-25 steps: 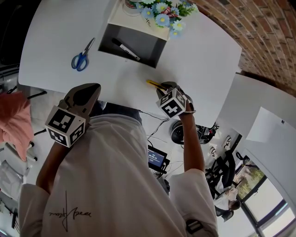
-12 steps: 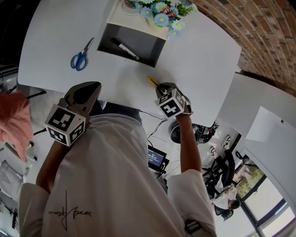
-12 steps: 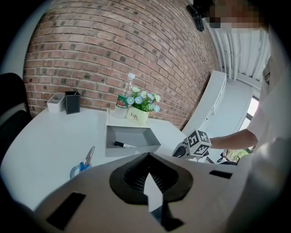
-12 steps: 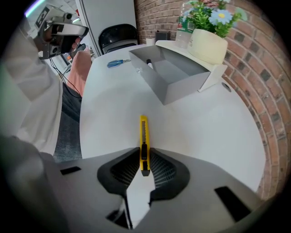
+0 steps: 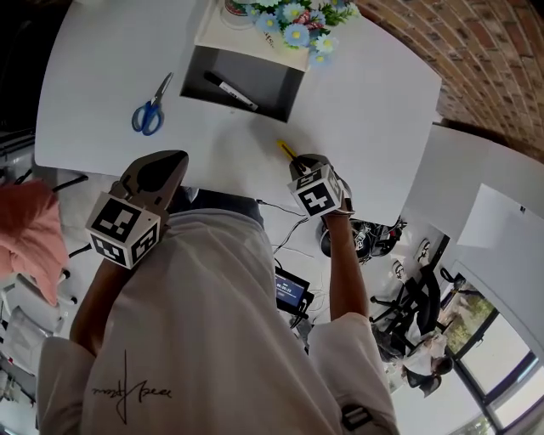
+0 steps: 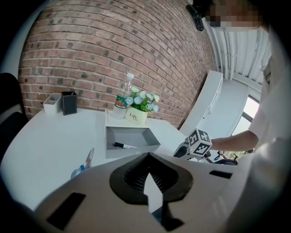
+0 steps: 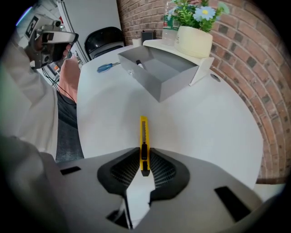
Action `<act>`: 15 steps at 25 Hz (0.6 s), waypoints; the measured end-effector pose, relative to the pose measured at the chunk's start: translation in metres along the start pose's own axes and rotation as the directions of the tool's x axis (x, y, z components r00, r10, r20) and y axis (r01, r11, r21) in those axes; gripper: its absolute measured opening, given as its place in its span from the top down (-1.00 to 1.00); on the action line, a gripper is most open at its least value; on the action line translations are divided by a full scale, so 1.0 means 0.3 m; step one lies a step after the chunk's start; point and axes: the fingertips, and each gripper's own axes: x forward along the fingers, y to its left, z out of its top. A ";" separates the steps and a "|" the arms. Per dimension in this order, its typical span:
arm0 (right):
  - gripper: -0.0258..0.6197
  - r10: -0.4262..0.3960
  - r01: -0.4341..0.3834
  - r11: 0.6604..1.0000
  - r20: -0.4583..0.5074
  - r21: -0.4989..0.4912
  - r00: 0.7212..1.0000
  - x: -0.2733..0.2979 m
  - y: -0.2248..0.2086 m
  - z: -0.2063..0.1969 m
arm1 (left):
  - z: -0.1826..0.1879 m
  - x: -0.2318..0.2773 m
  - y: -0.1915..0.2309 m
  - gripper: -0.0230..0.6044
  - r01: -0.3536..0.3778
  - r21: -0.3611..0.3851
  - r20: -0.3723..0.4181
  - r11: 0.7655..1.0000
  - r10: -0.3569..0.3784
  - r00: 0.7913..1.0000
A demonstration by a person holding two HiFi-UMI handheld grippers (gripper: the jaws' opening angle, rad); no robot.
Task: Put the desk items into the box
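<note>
White table top (image 5: 93, 68) is seen beside a red brick wall (image 5: 493, 51). The pick-up of the yellow cutter (image 5: 286, 149) is judged to be the step in hand. Next it is to be lifted clear, carried toward eleven o'clock and let go over the grey box (image 5: 276, 98).

At ten o'clock in the head view, blue scissors (image 5: 150, 106) are left lying flat, not yet fetched. At seven o'clock the left gripper (image 5: 172, 160) is held near the table's front edge. Its jaws are squeezed tight together and nothing is kept in them.

At twelve o'clock the box is found, open on top. A black marker (image 5: 231, 91) is laid inside, and a pot of flowers (image 5: 289, 15) is set just behind it. At five o'clock from the box, near the front edge, the cutter is lying on the table.

The right gripper (image 5: 303, 163) is pointed steeply down at it. Its jaws have just been closing and are now about half shut, and the cutter's back end is pinched between the pads.
</note>
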 end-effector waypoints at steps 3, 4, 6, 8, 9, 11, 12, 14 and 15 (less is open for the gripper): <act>0.66 -0.018 0.018 0.999 0.008 0.032 1.000 -0.015 0.003 0.004 | 0.004 -0.004 0.011 0.92 0.012 0.007 -0.004 1.000 -0.012 1.000; 0.66 -0.022 0.022 0.999 0.011 0.040 1.000 -0.018 0.005 0.006 | 0.004 -0.006 0.015 0.91 0.017 0.011 -0.006 1.000 -0.017 1.000; 0.66 -0.030 0.030 0.998 0.014 0.057 0.999 -0.025 0.013 0.005 | 0.003 -0.008 0.017 0.91 0.028 0.018 -0.008 0.999 -0.028 1.000; 0.66 -0.037 0.035 0.997 0.017 0.074 0.999 -0.033 0.022 0.001 | 0.003 -0.010 0.016 0.91 0.040 0.026 -0.008 0.999 -0.040 0.999; 0.66 -0.040 0.038 0.996 0.019 0.082 0.999 -0.038 0.026 0.000 | 0.003 -0.012 0.015 0.91 0.045 0.029 -0.008 0.999 -0.045 0.999; 0.66 -0.047 0.045 0.994 0.023 0.097 0.999 -0.048 0.034 -0.002 | 0.004 -0.018 0.015 0.91 0.054 0.034 -0.008 0.998 -0.053 0.999; 0.66 -0.051 0.048 0.993 0.024 0.105 0.998 -0.053 0.038 -0.004 | 0.003 -0.021 0.017 0.91 0.057 0.036 -0.008 0.998 -0.057 0.998; 0.66 -0.058 0.055 0.991 0.025 0.118 0.998 -0.063 0.046 -0.006 | 0.002 -0.027 0.021 0.91 0.064 0.040 -0.008 0.997 -0.064 0.998; 0.66 -0.062 0.058 0.991 0.026 0.124 0.998 -0.067 0.050 -0.005 | 0.002 -0.030 0.025 0.91 0.067 0.042 -0.007 0.997 -0.066 0.998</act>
